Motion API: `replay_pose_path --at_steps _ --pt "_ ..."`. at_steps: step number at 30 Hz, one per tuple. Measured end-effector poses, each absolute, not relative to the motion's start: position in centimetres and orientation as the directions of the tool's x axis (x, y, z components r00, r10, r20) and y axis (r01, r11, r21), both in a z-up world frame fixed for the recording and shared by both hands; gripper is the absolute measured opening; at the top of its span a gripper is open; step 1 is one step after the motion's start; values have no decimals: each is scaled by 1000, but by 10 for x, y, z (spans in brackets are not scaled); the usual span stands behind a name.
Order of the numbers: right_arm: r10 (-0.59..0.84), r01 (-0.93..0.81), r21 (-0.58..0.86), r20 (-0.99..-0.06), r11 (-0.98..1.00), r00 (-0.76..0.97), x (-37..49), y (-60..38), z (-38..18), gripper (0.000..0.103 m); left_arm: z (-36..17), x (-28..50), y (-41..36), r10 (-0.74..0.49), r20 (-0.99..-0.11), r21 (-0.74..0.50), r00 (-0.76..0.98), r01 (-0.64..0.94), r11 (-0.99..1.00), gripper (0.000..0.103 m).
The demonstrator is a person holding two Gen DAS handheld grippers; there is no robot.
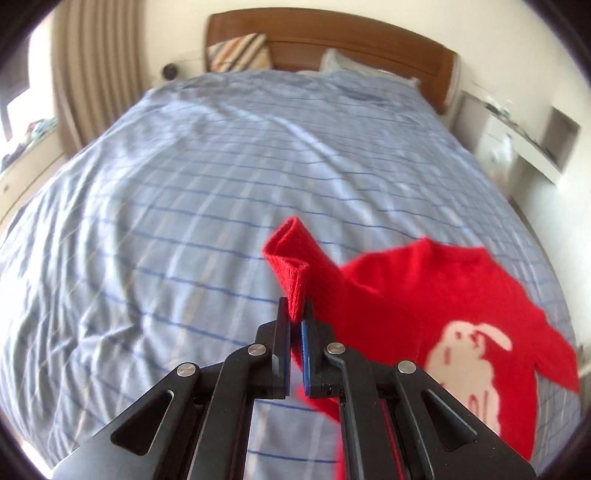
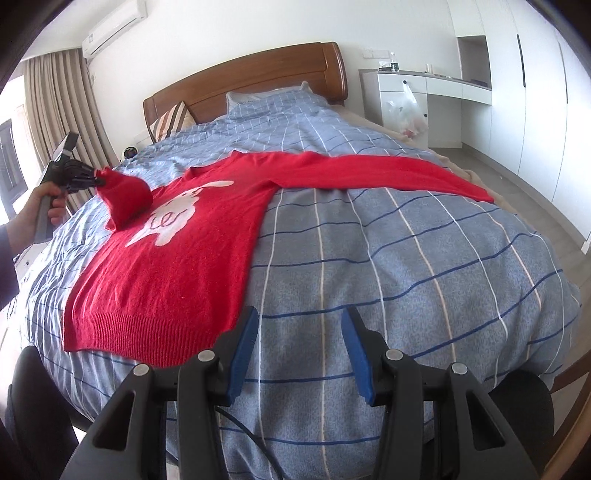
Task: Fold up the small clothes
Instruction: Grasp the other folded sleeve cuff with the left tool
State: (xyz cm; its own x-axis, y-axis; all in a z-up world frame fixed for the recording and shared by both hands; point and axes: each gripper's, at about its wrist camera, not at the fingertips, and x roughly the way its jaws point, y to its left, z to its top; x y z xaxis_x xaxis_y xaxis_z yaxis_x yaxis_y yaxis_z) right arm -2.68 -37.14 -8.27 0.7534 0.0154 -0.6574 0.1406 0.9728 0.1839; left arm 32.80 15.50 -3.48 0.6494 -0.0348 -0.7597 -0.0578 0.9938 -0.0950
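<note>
A home bedroom: a bed [image 2: 406, 258] with wooden headboard [image 2: 251, 81], pillows [image 1: 240, 53], curtains [image 2: 55, 96], white wardrobes [image 2: 535, 92], wall air conditioner [image 2: 114, 27].

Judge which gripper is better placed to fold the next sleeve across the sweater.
Left, probably. The left gripper is shut on a sleeve cuff lifted over the red sweater; the right gripper is open over the blue checked duvet.

Support: wooden-framed bed [image 2: 258, 70], covered by a blue checked duvet [image 2: 406, 258]. On the duvet: red knitted sweater with a white rabbit motif [image 2: 177, 266], spread flat, one sleeve stretched out sideways. Striped pillow [image 2: 171, 120] and white pillow [image 1: 354, 62] rest at the headboard.
</note>
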Motion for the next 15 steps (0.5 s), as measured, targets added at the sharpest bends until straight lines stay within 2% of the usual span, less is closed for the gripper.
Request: replay_pose_path --at_steps 3,6,10,15 --pt "20 127 174 -659 977 752 -27 -363 -84 47 -53 318 219 93 -768 -84 634 -244 966 3" --pt "24 104 152 -665 983 746 -24 -354 -84 47 -76 307 266 152 -787 -113 598 -382 917 3" --pt "17 80 114 -670 990 742 -23 -342 -85 47 -99 294 304 186 -801 -147 569 -488 860 3" --pt "14 78 106 -673 991 740 -25 -337 -87 47 -101 281 341 248 -794 -169 555 -593 787 3"
